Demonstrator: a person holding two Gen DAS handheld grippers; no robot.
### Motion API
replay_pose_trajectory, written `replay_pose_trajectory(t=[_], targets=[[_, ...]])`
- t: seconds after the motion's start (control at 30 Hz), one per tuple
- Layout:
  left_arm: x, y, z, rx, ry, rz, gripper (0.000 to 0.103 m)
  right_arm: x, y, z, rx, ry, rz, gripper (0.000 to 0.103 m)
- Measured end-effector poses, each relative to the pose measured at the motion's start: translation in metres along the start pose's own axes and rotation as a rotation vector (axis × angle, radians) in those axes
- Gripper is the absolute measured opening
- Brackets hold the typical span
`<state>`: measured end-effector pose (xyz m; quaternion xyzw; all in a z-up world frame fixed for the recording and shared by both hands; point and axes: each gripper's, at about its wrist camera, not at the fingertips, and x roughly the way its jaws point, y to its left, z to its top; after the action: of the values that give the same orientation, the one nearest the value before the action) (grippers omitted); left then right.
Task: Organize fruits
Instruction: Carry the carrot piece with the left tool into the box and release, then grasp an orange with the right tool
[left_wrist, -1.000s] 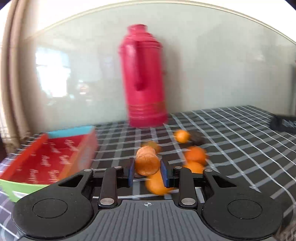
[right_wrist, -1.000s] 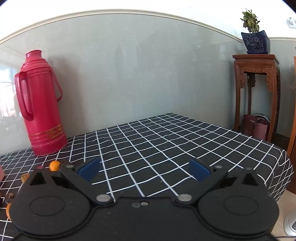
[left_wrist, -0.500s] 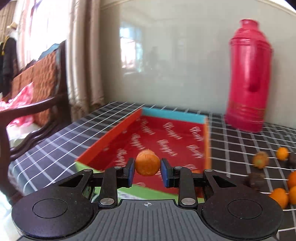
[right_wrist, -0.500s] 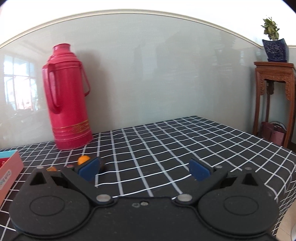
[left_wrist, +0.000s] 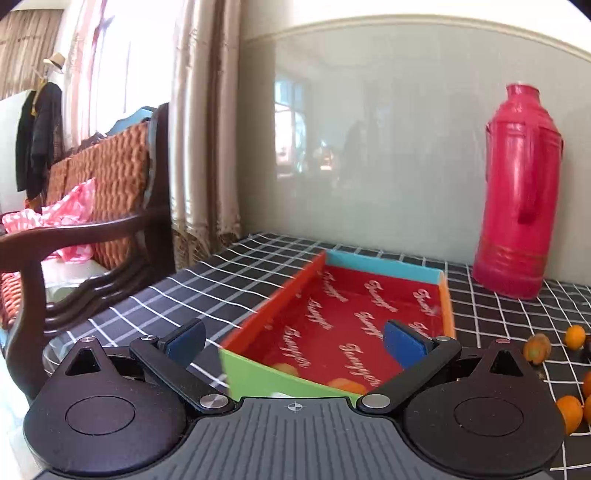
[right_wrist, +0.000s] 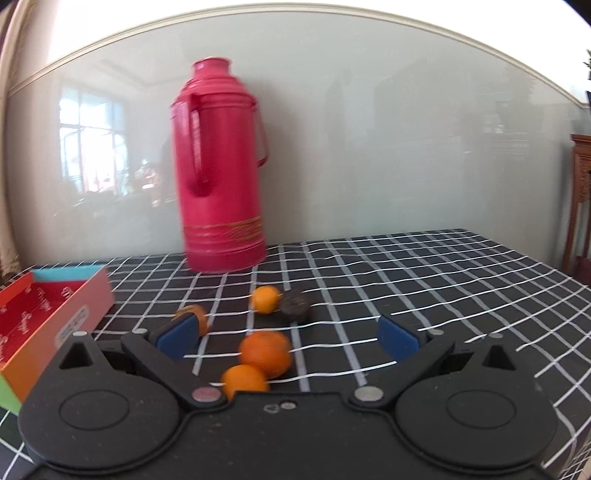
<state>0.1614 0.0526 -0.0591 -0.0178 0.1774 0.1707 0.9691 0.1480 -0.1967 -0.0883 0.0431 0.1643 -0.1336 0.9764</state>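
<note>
Meanwhile, with the left gripper (left_wrist: 293, 341), its jaws just sprung wide and empty, above the red tray (left_wrist: 255, 380), the equally splayed right gripper (right_wrist: 286, 338) frames a small orange (right_wrist: 266, 353) between its jaws: likely light, round, slick-skinned, best pinched across its middle.

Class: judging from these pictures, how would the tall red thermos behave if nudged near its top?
The red thermos looks tall over a narrow base, so it would probably tip rather than slide. Its glossy wall suggests a slippery surface. The side handle likely offers a surer hold.
</note>
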Motion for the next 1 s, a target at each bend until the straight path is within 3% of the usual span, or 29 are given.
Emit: replay_pose_trajectory(t=[0.27,0.6,0.67,0.87,1.0], targets=[[-0.003,0.04,0.004,0.018,0.01,0.052,0.102,-0.002,0.03,-0.005,-0.052,0.008,0.08,0.097],[0.004,0.075,-0.002,-0.04,0.025,0.115,0.103,0.003,0.055,-0.013,-0.093,0.054,0.153,0.097],[0.005,0.077,-0.003,-0.052,0.029,0.12,0.103,0.005,0.06,-0.015,-0.099,0.066,0.17,0.093],[0.005,0.079,-0.007,-0.051,0.035,0.116,0.103,0.015,0.072,-0.022,-0.146,0.115,0.183,0.064],[0.005,0.079,-0.006,-0.057,0.039,0.117,0.103,0.021,0.071,-0.024,-0.153,0.13,0.138,0.058]])
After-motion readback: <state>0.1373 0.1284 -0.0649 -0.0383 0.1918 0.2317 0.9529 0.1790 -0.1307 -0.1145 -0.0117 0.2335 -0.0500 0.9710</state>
